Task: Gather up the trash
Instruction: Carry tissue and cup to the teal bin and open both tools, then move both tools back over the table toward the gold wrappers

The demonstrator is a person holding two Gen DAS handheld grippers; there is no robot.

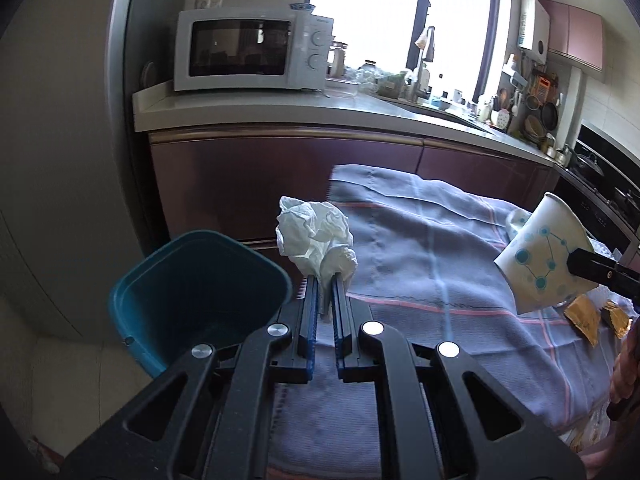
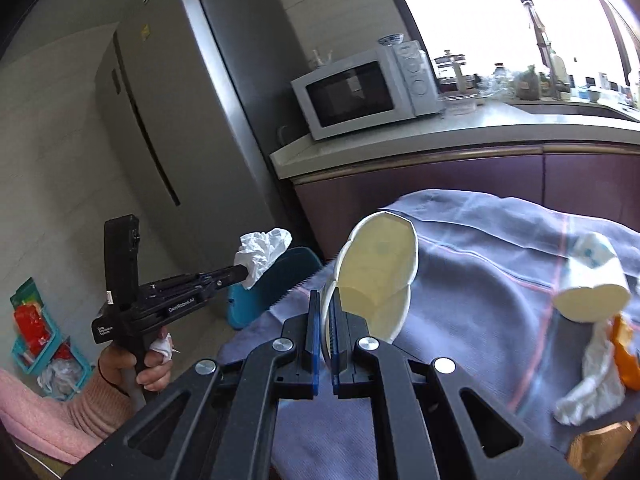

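Note:
My left gripper point(image 1: 325, 278) is shut on a crumpled white tissue point(image 1: 316, 236) and holds it in the air beside the rim of a teal trash bin point(image 1: 192, 280), at the left edge of the cloth-covered table point(image 1: 440, 264). The right wrist view shows the same gripper point(image 2: 239, 271), the tissue point(image 2: 262, 254) and the bin point(image 2: 276, 284). My right gripper point(image 2: 326, 300) is shut on the rim of a squashed paper cup point(image 2: 376, 272), held above the table. That cup also shows in the left wrist view point(image 1: 540, 264), white with blue dots.
On the table at right lie another paper cup point(image 2: 592, 280), a white tissue point(image 2: 592, 384), an orange wrapper point(image 2: 626, 356) and gold wrappers point(image 1: 584, 316). Behind stand a counter point(image 1: 360, 108) with a microwave point(image 1: 248, 54) and a fridge point(image 2: 192, 100). Baskets point(image 2: 36, 340) sit on the floor.

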